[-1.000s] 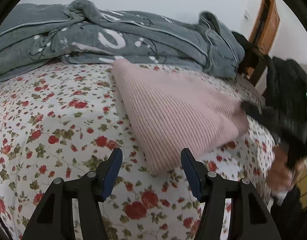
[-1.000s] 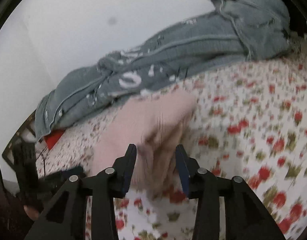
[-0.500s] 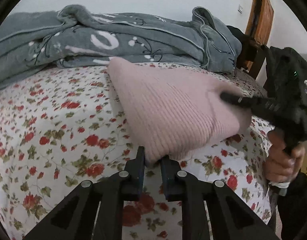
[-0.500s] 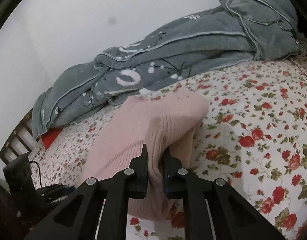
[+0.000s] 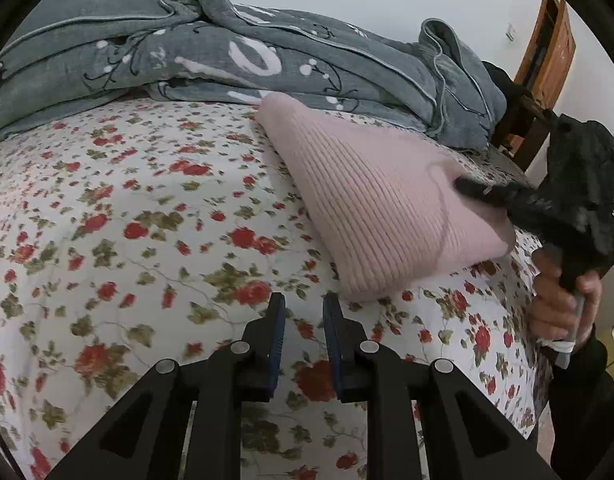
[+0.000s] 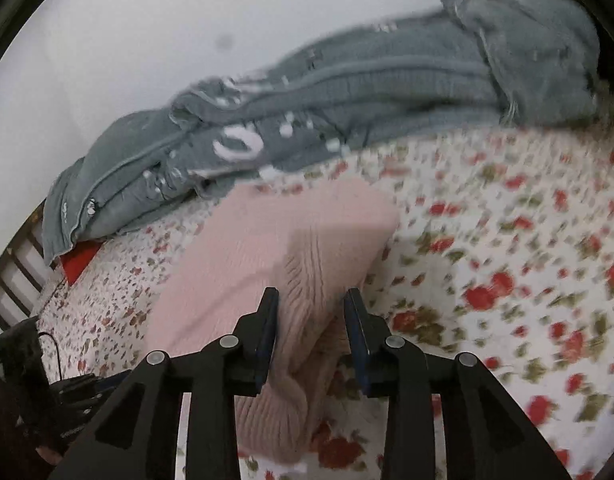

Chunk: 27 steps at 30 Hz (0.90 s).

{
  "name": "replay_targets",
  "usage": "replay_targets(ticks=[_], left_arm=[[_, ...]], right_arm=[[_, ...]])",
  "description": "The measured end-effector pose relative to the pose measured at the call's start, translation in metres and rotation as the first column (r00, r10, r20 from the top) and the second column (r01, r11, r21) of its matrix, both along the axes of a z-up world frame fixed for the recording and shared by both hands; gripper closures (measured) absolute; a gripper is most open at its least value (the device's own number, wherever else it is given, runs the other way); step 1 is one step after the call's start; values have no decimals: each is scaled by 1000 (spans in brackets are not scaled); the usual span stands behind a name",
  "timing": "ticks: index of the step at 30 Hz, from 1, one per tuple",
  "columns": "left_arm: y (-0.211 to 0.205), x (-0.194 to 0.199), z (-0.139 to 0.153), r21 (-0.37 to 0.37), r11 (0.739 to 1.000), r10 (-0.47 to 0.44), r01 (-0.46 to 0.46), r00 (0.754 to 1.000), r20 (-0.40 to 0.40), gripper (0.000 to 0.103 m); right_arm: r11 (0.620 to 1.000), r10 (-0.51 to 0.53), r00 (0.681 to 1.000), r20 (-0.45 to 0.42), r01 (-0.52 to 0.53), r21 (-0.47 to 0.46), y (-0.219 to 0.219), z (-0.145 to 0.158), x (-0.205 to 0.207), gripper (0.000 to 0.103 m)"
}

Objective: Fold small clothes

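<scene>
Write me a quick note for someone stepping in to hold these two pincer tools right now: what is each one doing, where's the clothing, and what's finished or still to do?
Left gripper: jaws opening with nothing between them, over the floral bedsheet, just short of the near corner of the pink ribbed knit garment.
Right gripper: jaws opening, a fold of the garment's edge loose between them, the pads not pressing on it.
The garment lies folded into a compact shape on the sheet, in front of the bunched grey blanket.
Done: a fold seems laid and let go.
Left: probably check it, then smooth or fold again if needed.
</scene>
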<state>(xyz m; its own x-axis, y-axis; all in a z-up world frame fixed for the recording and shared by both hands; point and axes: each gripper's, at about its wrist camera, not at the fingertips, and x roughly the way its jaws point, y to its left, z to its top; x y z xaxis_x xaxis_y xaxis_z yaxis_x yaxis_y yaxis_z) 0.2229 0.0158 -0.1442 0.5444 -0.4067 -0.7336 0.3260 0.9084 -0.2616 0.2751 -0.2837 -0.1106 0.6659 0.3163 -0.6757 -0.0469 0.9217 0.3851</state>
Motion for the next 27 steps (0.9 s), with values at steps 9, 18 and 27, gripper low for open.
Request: replay_targets(ticks=[9,18,27], left_arm=[[2,17,17,-26,1000,12,-12,1000,25,84],[-33,63,35,-103,994,-41,45,998,47,38],[-34,120,-9,-251,968,-36,-6,986,-162,32]], right_arm=[[1000,-19,1000,5,19,4,-7,-10,1,69],[999,-26,999,42,25,20,-16,18,-3,56],[999,41,994,-99,-39,23,-14,-20,20,40]])
